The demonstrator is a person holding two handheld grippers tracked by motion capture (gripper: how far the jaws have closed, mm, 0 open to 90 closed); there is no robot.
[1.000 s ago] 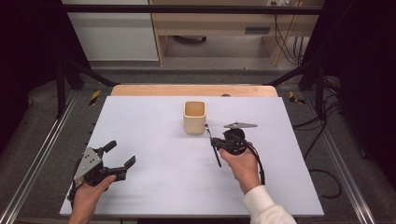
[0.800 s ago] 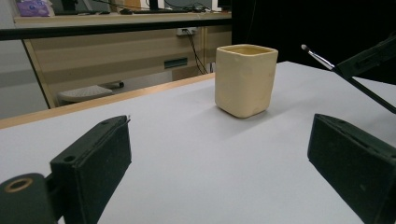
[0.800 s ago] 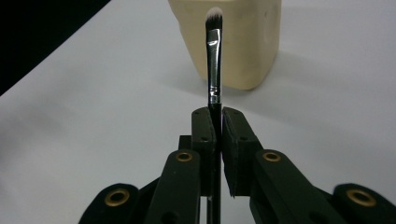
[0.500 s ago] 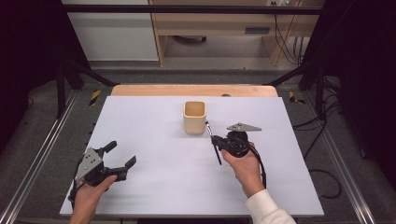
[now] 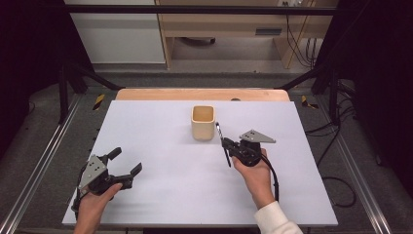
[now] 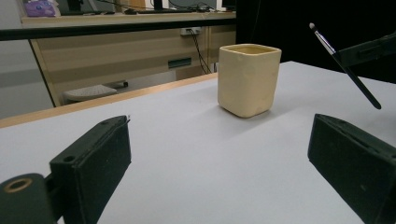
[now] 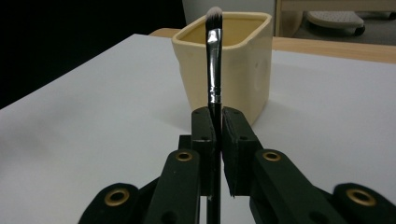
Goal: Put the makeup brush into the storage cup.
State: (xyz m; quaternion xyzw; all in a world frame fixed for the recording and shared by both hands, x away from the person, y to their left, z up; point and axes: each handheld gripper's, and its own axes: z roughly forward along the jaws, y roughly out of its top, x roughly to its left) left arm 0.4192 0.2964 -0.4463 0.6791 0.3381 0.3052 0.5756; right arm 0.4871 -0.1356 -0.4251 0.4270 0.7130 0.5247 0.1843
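Note:
A cream square cup (image 5: pixel 202 123) stands upright on the white table top (image 5: pixel 160 141), a little beyond its middle. Just right of it, my right gripper (image 5: pixel 228 145) is shut on a thin black brush (image 5: pixel 223 144). In the right gripper view the brush (image 7: pixel 213 60) rises between the closed jaws, bristle tip up, in front of the cup (image 7: pixel 243 70). My left gripper (image 5: pixel 127 161) rests open near the front left of the table, with nothing between its fingers (image 6: pixel 93 158). From there the cup (image 6: pixel 247 79) and the tilted brush (image 6: pixel 345 67) lie ahead.
A wooden strip (image 5: pixel 195 94) runs along the table's far edge. Metal rails (image 5: pixel 44 161) flank both sides, and cables lie on the floor at the right (image 5: pixel 336 185). Cabinets stand beyond the table.
The right gripper with the brush has edged slightly toward the far side, beside the cup. The left gripper has stayed put.

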